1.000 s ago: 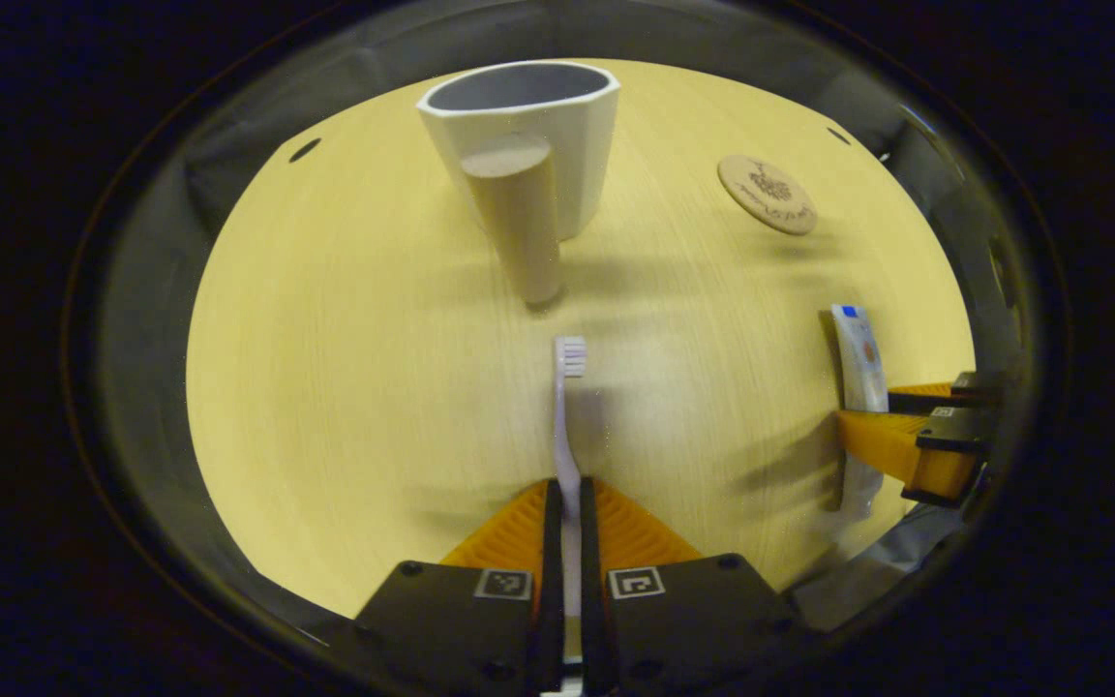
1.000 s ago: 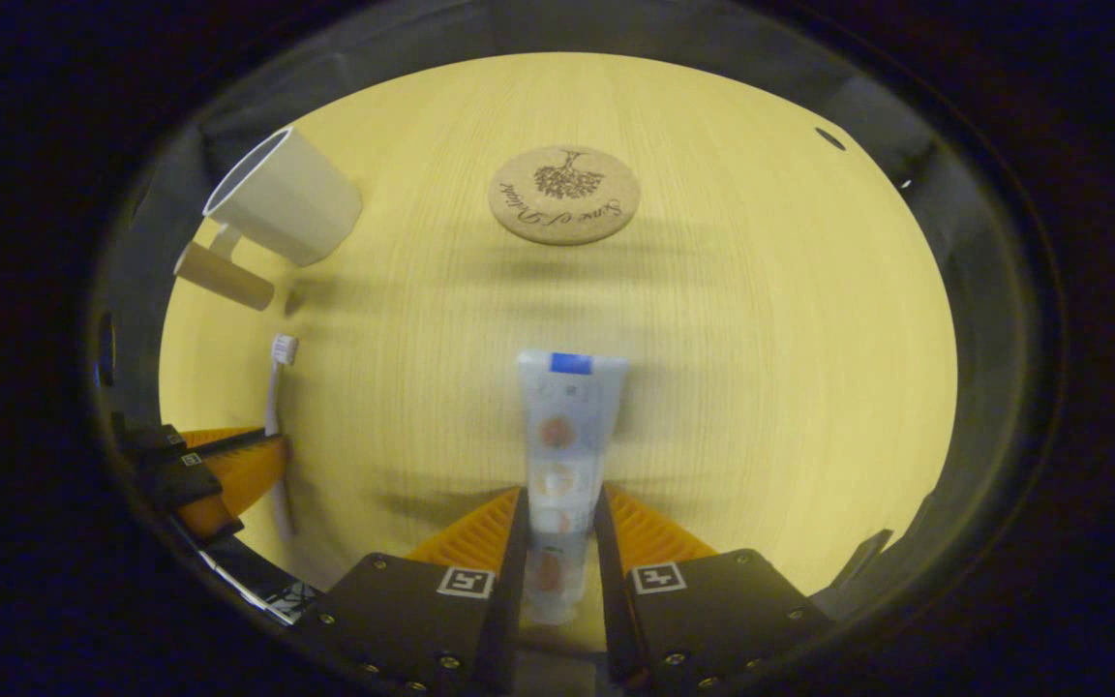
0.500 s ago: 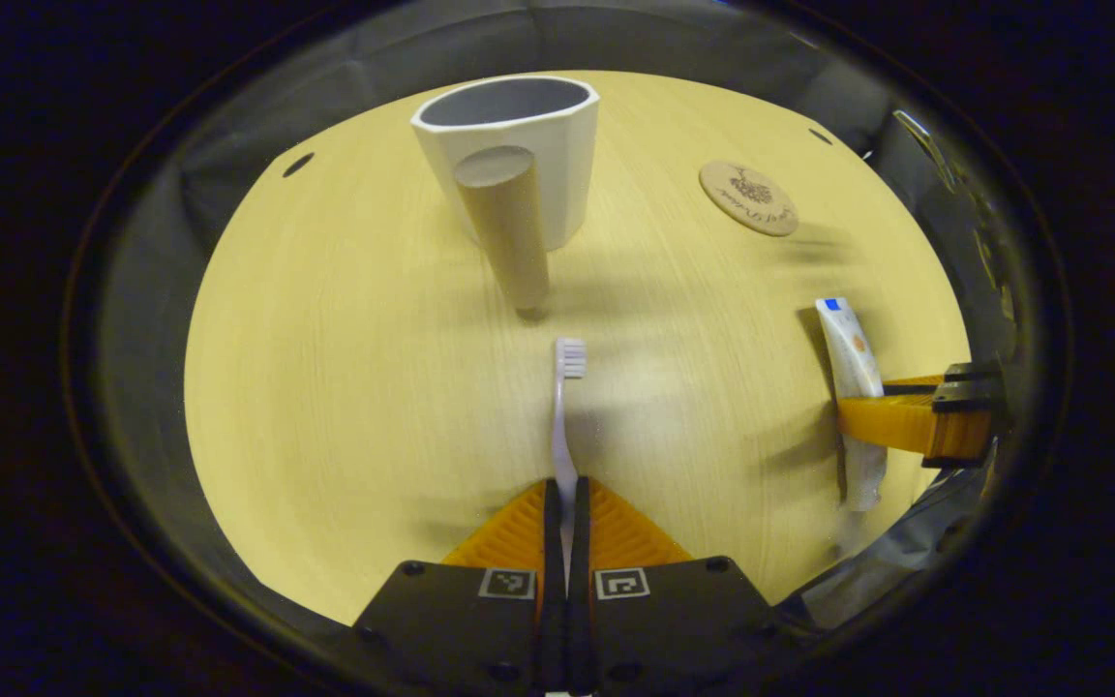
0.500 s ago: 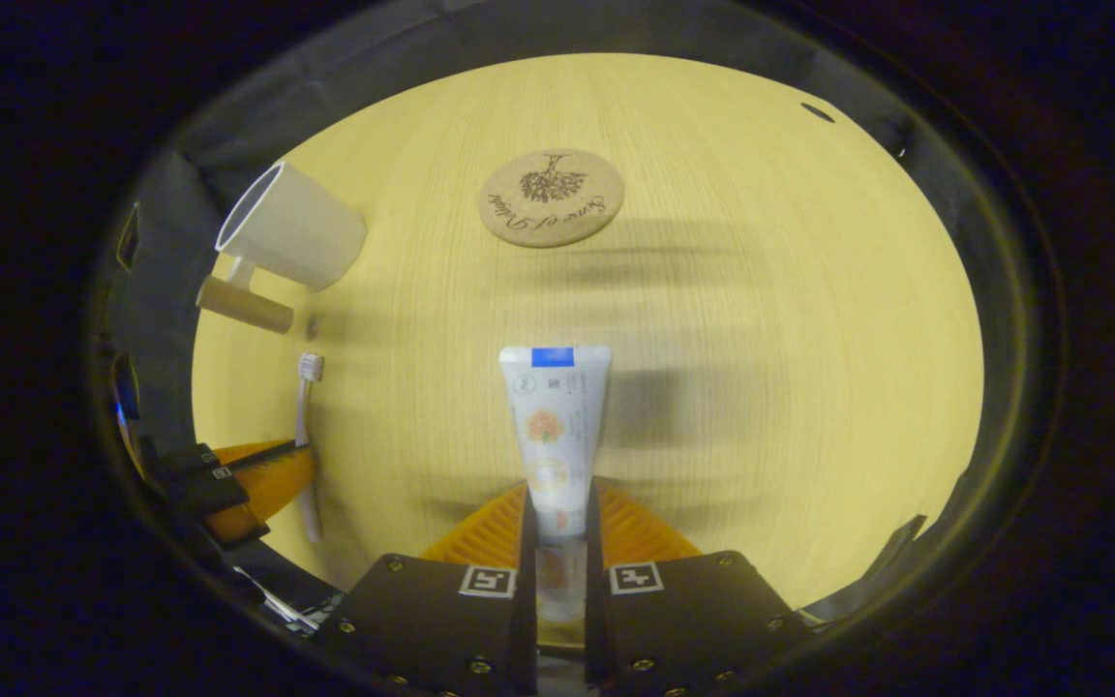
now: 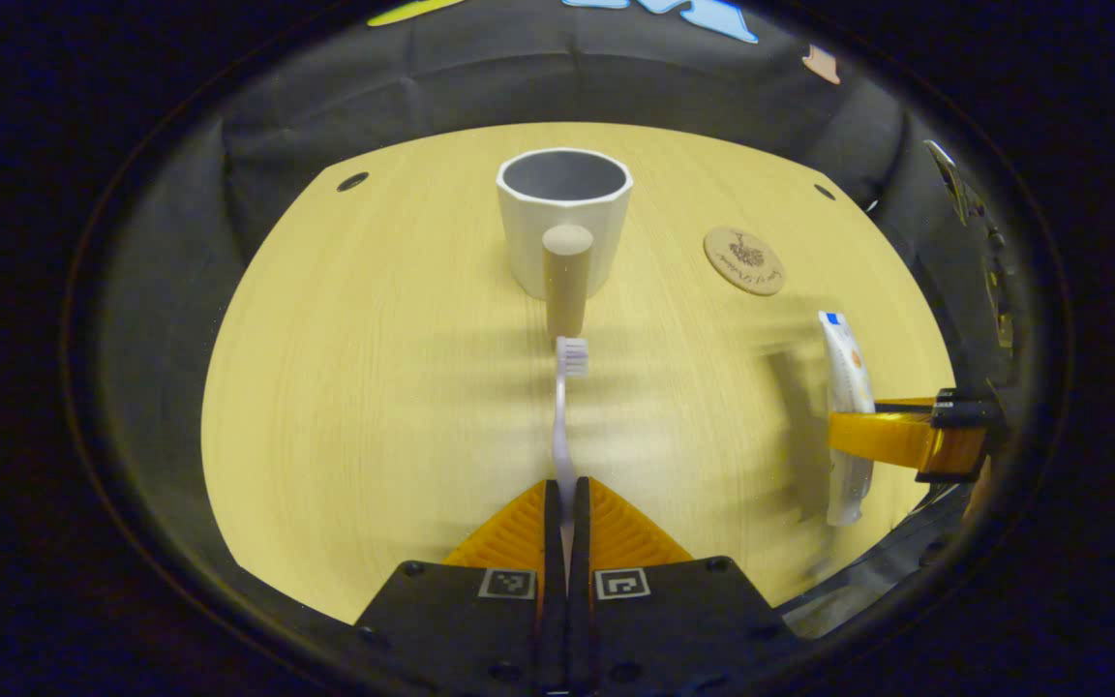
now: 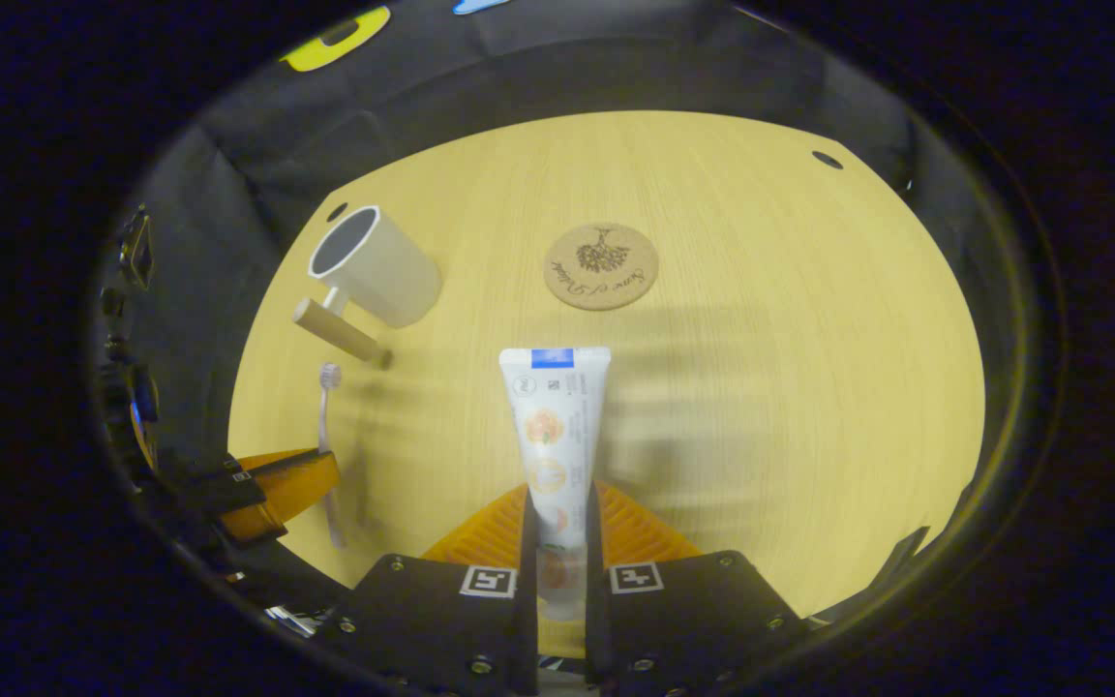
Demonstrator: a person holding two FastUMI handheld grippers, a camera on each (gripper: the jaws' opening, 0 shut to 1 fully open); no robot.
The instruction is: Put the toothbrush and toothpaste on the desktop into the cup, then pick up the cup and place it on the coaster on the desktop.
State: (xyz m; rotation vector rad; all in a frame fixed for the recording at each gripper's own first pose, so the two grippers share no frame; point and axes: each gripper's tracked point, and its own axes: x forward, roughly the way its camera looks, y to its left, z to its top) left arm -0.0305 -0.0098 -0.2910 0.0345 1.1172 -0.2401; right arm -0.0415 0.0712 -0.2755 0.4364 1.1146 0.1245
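Observation:
My left gripper (image 5: 565, 499) is shut on the handle of a pale lilac toothbrush (image 5: 564, 407), whose bristled head points at the cup. The white cup (image 5: 564, 218) with a wooden peg handle stands upright ahead on the wooden desktop (image 5: 374, 368). My right gripper (image 6: 557, 499) is shut on the cap end of a white toothpaste tube (image 6: 552, 416), held above the desktop. The round cork coaster (image 6: 601, 265) lies beyond the tube. In the left gripper view the right gripper (image 5: 896, 436) holds the toothpaste (image 5: 846, 387) at far right. In the right gripper view the left gripper (image 6: 277, 479) and cup (image 6: 378, 269) are at left.
Black cloth walls surround the desktop. Small dark holes (image 5: 352, 181) mark the desktop's far corners. The coaster (image 5: 743, 259) lies to the right of the cup in the left gripper view, with bare wood between them.
Both grippers have risen and drawn back with the toothbrush and toothpaste lifted off the desktop; the cup and coaster look smaller and farther. The right gripper closed tighter on the tube.

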